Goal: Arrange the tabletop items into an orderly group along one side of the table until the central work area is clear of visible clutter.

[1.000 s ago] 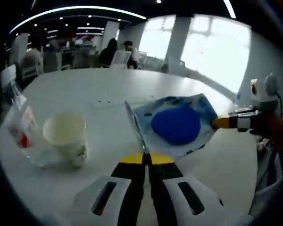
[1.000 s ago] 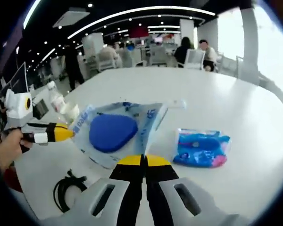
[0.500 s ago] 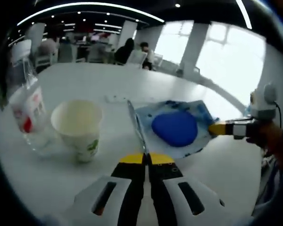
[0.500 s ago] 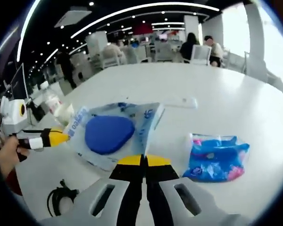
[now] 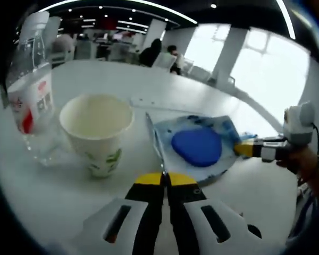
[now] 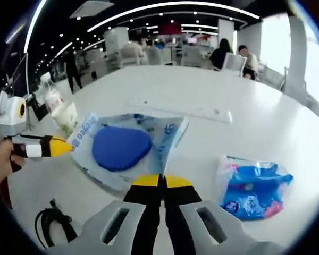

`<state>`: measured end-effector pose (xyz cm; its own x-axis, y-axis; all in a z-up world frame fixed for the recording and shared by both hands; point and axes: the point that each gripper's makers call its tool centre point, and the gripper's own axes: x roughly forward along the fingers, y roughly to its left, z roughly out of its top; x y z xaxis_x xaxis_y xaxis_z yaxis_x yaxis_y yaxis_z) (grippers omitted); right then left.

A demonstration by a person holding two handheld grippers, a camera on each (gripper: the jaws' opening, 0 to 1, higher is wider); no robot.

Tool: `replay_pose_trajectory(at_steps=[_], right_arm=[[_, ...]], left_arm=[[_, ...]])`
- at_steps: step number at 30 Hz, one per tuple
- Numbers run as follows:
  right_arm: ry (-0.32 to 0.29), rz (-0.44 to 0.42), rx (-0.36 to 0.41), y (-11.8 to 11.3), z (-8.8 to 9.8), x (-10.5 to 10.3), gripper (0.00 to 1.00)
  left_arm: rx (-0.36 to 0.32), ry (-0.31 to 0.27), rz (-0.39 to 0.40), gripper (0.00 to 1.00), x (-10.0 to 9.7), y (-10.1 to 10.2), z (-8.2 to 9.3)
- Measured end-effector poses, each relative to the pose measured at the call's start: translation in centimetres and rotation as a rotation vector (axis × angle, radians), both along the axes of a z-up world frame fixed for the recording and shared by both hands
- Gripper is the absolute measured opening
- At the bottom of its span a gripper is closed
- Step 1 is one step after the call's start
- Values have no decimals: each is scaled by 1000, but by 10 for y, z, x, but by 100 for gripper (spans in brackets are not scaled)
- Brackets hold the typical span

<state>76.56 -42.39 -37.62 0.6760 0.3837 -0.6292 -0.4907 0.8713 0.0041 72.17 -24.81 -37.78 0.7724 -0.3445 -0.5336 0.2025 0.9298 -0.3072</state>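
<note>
- Since a second ago, the left gripper's view has closed in on the paper cup (image 5: 97, 131) and water bottle (image 5: 33, 90), which now loom larger; the blue tissue pack (image 6: 255, 187) sits lower in the right gripper view.
- Left gripper (image 5: 164, 179): jaws pressed together on one corner of the clear pouch (image 5: 198, 144) holding a blue pad.
- Right gripper (image 6: 161, 181): jaws pinched on the opposite corner.
- Pouch is stretched between both, above the white table (image 6: 255, 122).
- Black cable (image 6: 52, 224) lies near the table edge.

Seated people (image 6: 231, 53) occupy chairs (image 5: 165, 60) at tables in the hall behind the white table (image 6: 266, 122). Curved strip lights (image 6: 165, 6) cross the dark ceiling, and bright windows (image 5: 255, 64) stand between pillars (image 5: 225, 53).
</note>
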Motion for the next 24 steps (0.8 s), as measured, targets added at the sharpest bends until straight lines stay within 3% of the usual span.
replay_pose_trajectory(at_steps=[7,13,18,24], right_arm=[[10,3,-14,0,-8,1,1],[-27,40,-76,-1,-12,1,1],[-9,4,-64,-2,-14,0,2],[-14,24,-116,-3,-17,-2,6]], left_arm=[[35,28,10,0,-1,0,-9],[52,19,13,0,2,2,-8],[99,23,14,2,-3,1,-11],[135,14,14,4,1,6,-10]])
